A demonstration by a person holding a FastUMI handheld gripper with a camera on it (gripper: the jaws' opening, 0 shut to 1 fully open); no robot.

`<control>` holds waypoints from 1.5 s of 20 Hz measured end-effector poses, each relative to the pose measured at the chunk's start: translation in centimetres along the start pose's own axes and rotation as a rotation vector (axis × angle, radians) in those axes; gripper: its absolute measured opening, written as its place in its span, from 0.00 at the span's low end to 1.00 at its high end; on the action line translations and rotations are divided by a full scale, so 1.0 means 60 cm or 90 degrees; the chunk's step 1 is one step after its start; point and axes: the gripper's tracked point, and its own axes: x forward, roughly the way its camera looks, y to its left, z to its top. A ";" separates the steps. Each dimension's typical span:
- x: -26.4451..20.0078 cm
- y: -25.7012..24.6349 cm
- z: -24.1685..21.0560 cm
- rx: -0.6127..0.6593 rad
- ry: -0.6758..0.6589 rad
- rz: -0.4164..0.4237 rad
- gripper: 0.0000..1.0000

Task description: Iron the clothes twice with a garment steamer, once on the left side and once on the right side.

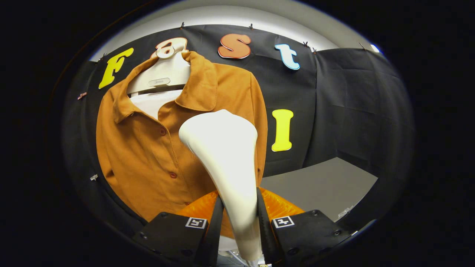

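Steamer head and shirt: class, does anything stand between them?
Nothing visible does. The gripper is shut on the white steamer, whose head rises ahead of the fingers toward the orange shirt hanging on its hanger.

The garment steamer (226, 155) was smooth, glossy white plastic; the shirt (148, 155) soft matt orange-brown cloth; the desk (319, 185) matt grey.

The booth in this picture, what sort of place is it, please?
Probably a staged booth for ironing practice, not a home: black cloth walls, an orange shirt hung on a white hanger form, and the gripper shut on a white garment steamer.
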 end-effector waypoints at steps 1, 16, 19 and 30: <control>0.005 0.004 -0.003 0.002 0.006 -0.005 0.50; 0.074 0.034 -0.089 -0.034 0.110 -0.051 0.50; 0.078 0.030 -0.113 -0.040 0.129 -0.055 0.50; 0.076 0.016 -0.218 -0.053 0.228 -0.055 0.50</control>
